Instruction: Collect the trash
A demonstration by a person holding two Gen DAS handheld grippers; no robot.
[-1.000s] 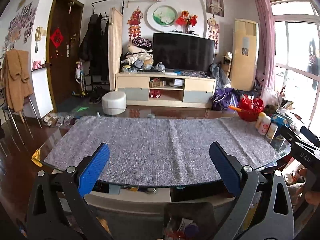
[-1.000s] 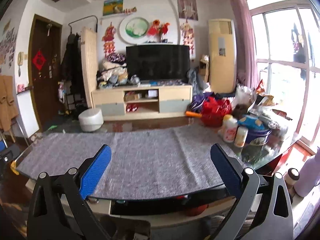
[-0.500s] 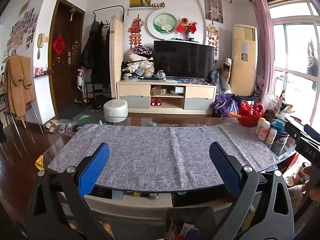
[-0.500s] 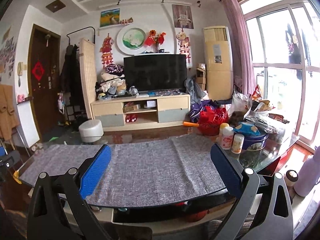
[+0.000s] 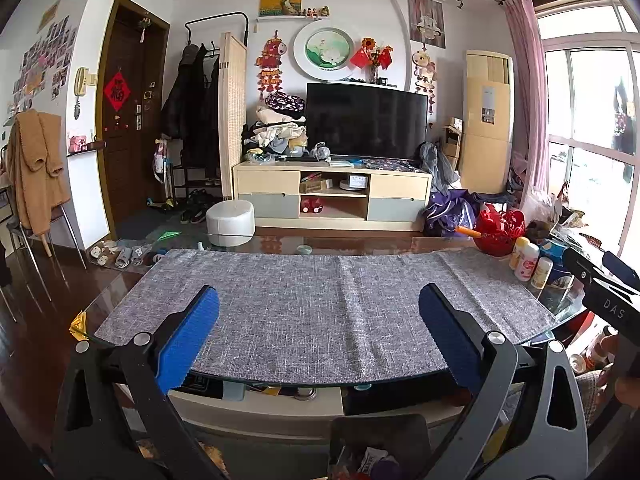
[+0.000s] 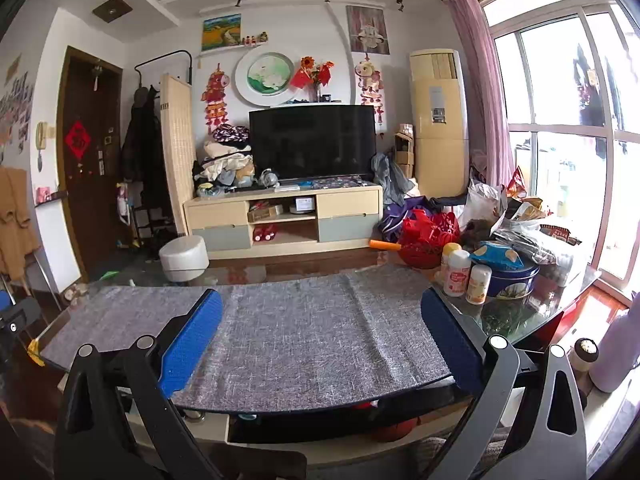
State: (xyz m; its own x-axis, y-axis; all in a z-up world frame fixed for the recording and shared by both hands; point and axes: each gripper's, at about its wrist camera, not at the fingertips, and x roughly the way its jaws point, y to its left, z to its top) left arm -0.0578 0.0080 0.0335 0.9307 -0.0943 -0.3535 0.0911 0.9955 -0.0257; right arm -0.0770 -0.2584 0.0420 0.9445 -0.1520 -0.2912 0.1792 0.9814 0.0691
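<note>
A grey cloth covers the glass coffee table in front of me; it also shows in the right wrist view. No loose trash shows on the cloth. A dark bin with wrappers inside stands below the table's near edge. My left gripper is open and empty, held above the near edge. My right gripper is open and empty, also above the near edge; its body shows at the right of the left wrist view.
At the table's right end stand a red basket, white bottles, a blue tin and snack bags. A yellow scrap sticks at the left corner. A TV cabinet and white stool lie beyond.
Both grippers have risen and drawn back, so the table sits lower and farther in both views. Both stay open.
</note>
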